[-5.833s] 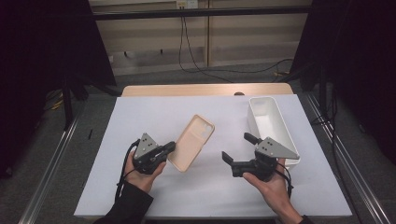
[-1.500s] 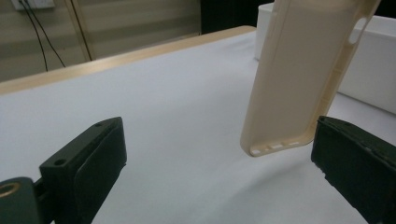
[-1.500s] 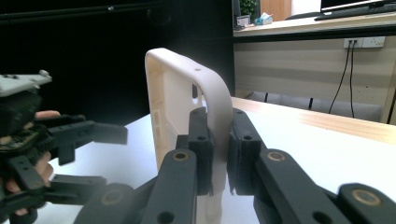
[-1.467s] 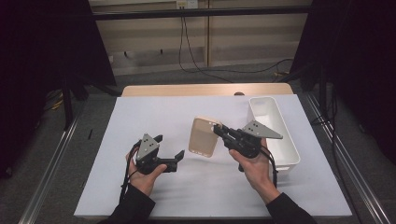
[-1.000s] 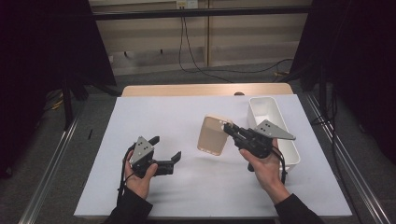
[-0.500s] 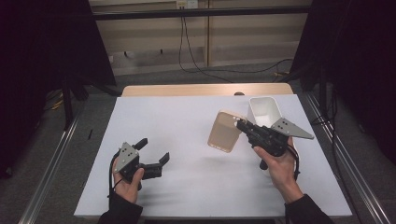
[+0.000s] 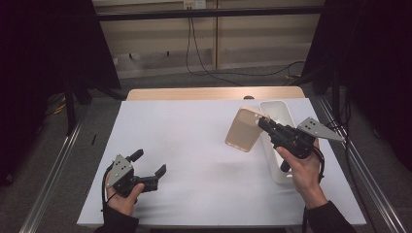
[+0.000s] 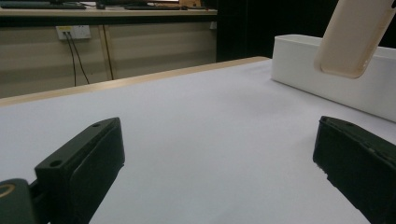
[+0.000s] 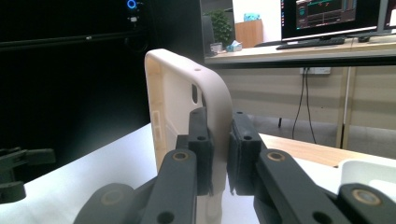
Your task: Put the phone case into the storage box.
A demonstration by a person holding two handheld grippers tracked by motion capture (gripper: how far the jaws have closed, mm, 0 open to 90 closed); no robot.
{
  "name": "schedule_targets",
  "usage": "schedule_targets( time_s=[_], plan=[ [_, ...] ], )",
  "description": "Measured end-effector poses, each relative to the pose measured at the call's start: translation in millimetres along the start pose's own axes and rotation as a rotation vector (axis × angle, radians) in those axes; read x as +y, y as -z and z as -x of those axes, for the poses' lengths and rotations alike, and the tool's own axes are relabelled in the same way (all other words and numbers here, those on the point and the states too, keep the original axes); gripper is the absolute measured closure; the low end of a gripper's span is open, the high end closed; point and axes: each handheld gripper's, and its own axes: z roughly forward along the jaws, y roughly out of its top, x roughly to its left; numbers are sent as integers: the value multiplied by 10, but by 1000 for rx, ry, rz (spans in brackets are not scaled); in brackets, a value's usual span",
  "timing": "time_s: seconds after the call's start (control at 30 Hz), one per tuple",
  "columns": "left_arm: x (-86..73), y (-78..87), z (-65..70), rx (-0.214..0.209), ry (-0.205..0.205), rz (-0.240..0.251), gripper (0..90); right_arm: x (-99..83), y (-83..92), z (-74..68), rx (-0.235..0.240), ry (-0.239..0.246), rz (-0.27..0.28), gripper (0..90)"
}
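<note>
A beige phone case [image 7: 244, 129] hangs in the air just left of the white bin [image 7: 284, 111], tilted, with my right gripper [image 7: 262, 123] shut on its upper right edge. In the right gripper view the case [image 9: 180, 98] stands on edge, pinched between both pads [image 9: 201, 140]. Near the table's front left corner my left gripper [image 7: 148, 163] rests low with its jaws wide apart and nothing between them. The left gripper view shows the case [image 8: 357, 35] hovering before the bin [image 8: 336, 77], far past the black fingers [image 8: 81, 168].
The white tabletop [image 7: 194, 141] stretches between both hands. A wooden strip [image 7: 214, 93] runs along its far edge. Metal rails [image 7: 53, 170] flank the table on both sides. Cables hang from the back wall [image 7: 194, 43].
My right gripper has carried the phone case rightward and lifted it beside the bin. The left hand has drawn back toward the front left corner with its jaws open.
</note>
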Motion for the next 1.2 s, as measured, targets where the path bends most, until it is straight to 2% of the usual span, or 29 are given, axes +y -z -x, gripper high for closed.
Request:
schedule_targets(
  time_s=[0.13,0.23,0.37,0.43,0.57,0.77,0.93,1.0,1.2],
  plan=[
    [-8,35,0,11,-11,-17,23,44,32,42,-5,-9,7,813],
    [-21,49,5,7,8,-18,23,86,61,68,-13,-8,18,813],
    [-16,45,29,27,-27,-23,27,145,100,109,-28,0,34,813],
    [-18,22,46,4,-22,-29,28,175,108,125,-34,16,31,813],
    [-19,0,79,-17,-23,-30,27,243,120,186,-47,27,37,813],
    [-7,-16,52,-1,-13,-27,28,344,169,264,-60,42,42,813],
    [4,-35,44,-3,-3,-16,28,444,229,369,-86,59,39,813],
    [7,-38,47,-6,-11,-18,28,484,241,419,-100,72,33,813],
    [6,-31,44,-8,-7,-16,28,570,221,527,-128,92,28,813]
  ],
)
